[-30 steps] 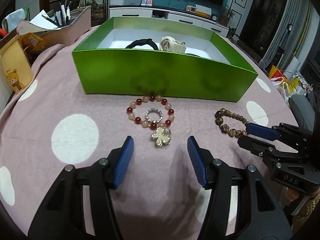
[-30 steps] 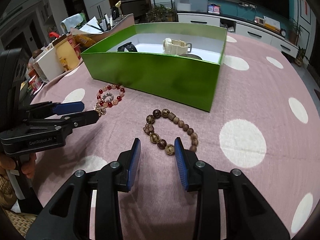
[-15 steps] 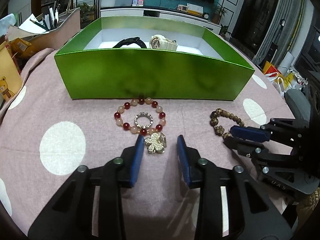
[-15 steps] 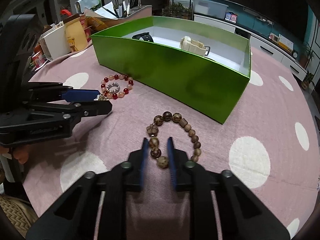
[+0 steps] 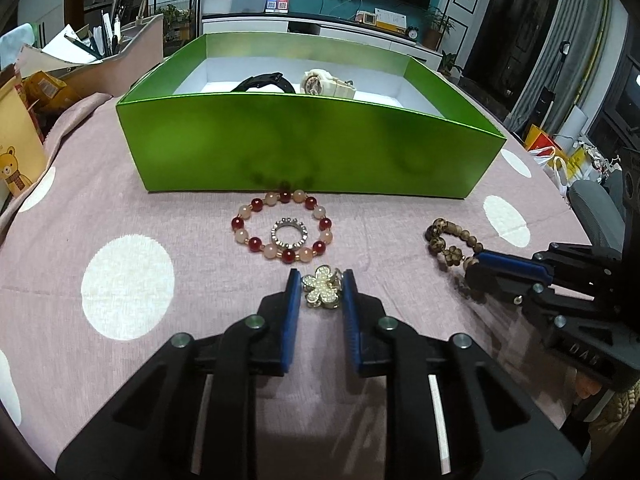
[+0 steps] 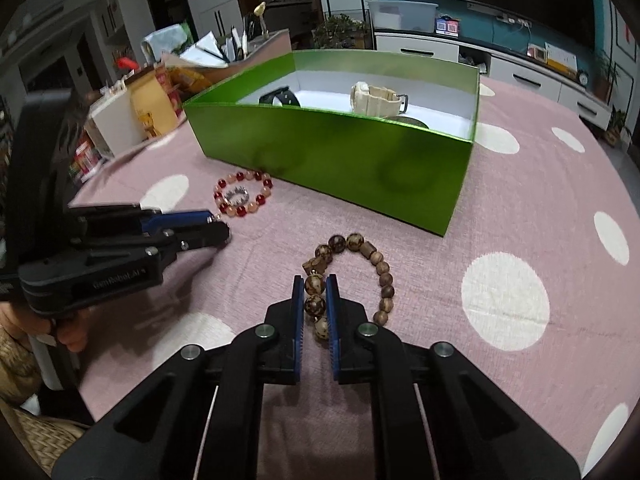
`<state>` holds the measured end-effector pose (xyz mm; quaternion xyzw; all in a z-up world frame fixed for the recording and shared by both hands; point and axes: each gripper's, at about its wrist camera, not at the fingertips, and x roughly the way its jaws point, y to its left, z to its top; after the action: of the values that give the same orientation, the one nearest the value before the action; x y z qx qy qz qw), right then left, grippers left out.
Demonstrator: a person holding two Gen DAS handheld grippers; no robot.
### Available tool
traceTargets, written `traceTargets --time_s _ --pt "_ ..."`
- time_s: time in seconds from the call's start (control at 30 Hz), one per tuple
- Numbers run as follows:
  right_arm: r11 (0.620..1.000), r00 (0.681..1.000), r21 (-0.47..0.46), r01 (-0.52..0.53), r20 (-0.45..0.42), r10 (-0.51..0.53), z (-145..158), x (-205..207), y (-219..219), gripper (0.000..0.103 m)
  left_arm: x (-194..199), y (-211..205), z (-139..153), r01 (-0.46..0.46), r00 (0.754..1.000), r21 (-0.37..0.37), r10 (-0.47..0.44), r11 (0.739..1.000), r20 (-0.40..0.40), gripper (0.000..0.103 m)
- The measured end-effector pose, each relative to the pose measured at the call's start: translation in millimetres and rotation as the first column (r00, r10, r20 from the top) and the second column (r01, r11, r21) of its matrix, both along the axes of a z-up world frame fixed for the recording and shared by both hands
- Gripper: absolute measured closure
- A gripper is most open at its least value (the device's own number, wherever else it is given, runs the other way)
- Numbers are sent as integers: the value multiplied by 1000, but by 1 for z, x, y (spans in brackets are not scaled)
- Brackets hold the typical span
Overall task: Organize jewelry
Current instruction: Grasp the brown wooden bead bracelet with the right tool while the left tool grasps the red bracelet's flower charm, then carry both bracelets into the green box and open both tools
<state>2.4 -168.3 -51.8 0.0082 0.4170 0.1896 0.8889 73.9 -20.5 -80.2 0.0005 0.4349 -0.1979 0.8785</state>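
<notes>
My left gripper (image 5: 320, 280) is shut on a pearl flower brooch (image 5: 322, 291) that lies on the pink dotted cloth. Just beyond it lie a red and pink bead bracelet (image 5: 281, 225) and a silver ring (image 5: 289, 233) inside it. My right gripper (image 6: 315, 285) is shut on the near side of a brown wooden bead bracelet (image 6: 380, 268), which rests on the cloth. The green box (image 5: 304, 144) stands behind, holding a black watch (image 5: 264, 82) and a cream watch (image 5: 326, 84). The right gripper also shows in the left wrist view (image 5: 476, 268).
A cardboard organiser with pens and papers (image 5: 92, 52) and snack boxes (image 5: 16, 148) stand at the far left of the table. The table's round edge (image 6: 624, 184) falls away on the right.
Both grippers moved forward and closed: the left around the flower brooch, the right around the beads of the brown bracelet.
</notes>
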Motion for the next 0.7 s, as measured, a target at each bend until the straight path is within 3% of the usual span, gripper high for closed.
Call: traceTargets --time_s 0.2,0.33,0.7 --pt "981 999 188 43 -24 -39 11 1 -17 93 -7 8 7 -8 1000 -24 8 1000 4 82" --pt "963 999 264 48 -1 -50 26 -2 -25 93 -10 14 14 -16 1000 -36 16 999 15 82" --pt "950 994 312 24 96 -56 70 -9 -31 93 -15 29 47 -34 996 -73 39 997 78 82"
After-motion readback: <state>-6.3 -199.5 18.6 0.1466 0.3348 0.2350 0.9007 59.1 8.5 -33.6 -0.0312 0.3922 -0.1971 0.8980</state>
